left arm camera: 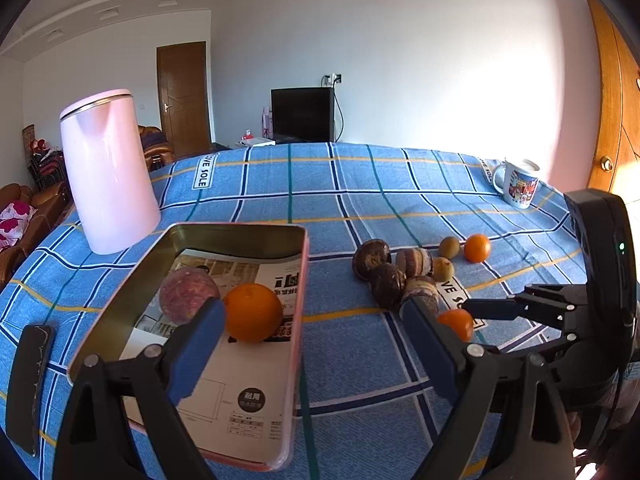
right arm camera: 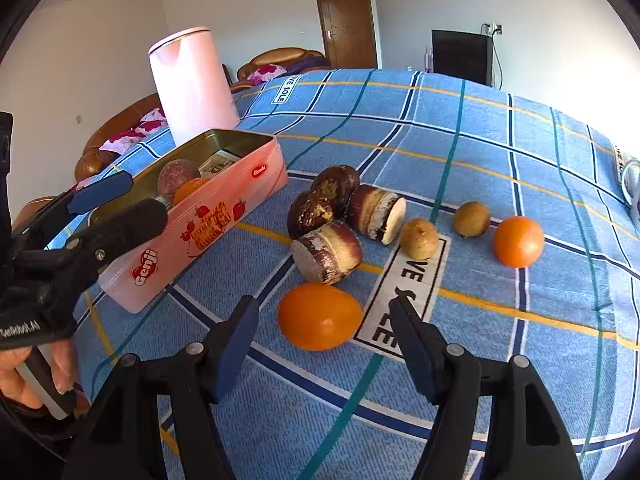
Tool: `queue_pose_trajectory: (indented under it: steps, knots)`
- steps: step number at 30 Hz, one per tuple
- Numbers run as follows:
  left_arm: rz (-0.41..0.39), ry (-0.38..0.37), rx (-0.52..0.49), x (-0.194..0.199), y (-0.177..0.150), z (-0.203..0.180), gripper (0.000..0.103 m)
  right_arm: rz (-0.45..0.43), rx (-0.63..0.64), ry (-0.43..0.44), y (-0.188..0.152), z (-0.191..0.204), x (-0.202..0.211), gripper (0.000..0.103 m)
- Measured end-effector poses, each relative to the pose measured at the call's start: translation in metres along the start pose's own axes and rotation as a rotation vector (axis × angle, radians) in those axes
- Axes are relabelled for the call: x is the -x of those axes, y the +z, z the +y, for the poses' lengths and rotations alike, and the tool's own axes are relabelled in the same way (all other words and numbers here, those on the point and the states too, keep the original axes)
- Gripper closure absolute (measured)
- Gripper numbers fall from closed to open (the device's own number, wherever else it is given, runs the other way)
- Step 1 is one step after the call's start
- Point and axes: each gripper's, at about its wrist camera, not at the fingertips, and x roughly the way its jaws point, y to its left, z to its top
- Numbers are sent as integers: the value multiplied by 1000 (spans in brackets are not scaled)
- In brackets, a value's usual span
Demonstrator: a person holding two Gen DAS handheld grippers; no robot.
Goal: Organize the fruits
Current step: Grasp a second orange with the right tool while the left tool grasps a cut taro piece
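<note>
A pink tin box (left arm camera: 298,312) (right arm camera: 224,196) lies open on the blue checked cloth. It holds an orange (left arm camera: 253,312) and a reddish apple (left arm camera: 188,295). My left gripper (left arm camera: 312,308) is open and empty above the box's right side. My right gripper (right arm camera: 324,308) is open around an orange (right arm camera: 320,317) (left arm camera: 458,323) that rests on the cloth. Behind it lie several brown water chestnuts (right arm camera: 328,220) (left arm camera: 384,272), two kiwis (right arm camera: 419,238) (right arm camera: 472,219) and another orange (right arm camera: 518,241) (left arm camera: 477,247).
A pink kettle (left arm camera: 106,172) (right arm camera: 194,84) stands behind the box. A printed mug (left arm camera: 518,186) stands at the far right of the table. A dark phone (left arm camera: 30,388) lies at the left edge. Sofas and a TV are beyond the table.
</note>
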Motion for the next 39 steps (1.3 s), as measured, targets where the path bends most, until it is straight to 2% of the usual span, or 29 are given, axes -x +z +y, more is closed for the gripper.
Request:
queue_pose_trajectory:
  steps: [2,8,18,21,27,32,33,39]
  knots:
    - [7,-10,4,-2,0,-4,11,33,6,9,-1,0,-5,58]
    - [27,-19,-24,-12,4,-23,10,-6,-20,3,-8,-15,9,59]
    - [139,-55,-93,-49,9,-70,11,-99,-67,-180,-15,-57,43,59]
    - [177,-44,-106,-59,10,-78,17,-114,-93,-156,-13,-66,46,59]
    - [232,-67,-55,-73,12,-77,22,-108,-99,-132,-11,-67,43,58]
    - [294,-89,-31,-86,10,-77,36,-99,-116,-124,-12,-70,42,58]
    - [297,-88,-26,-88,11,-77,44,-96,-114,-125,-12,-70,42,58]
    - [258,-108,-7,-79,11,-72,46,-97,-115,-126,-12,-70,42,58]
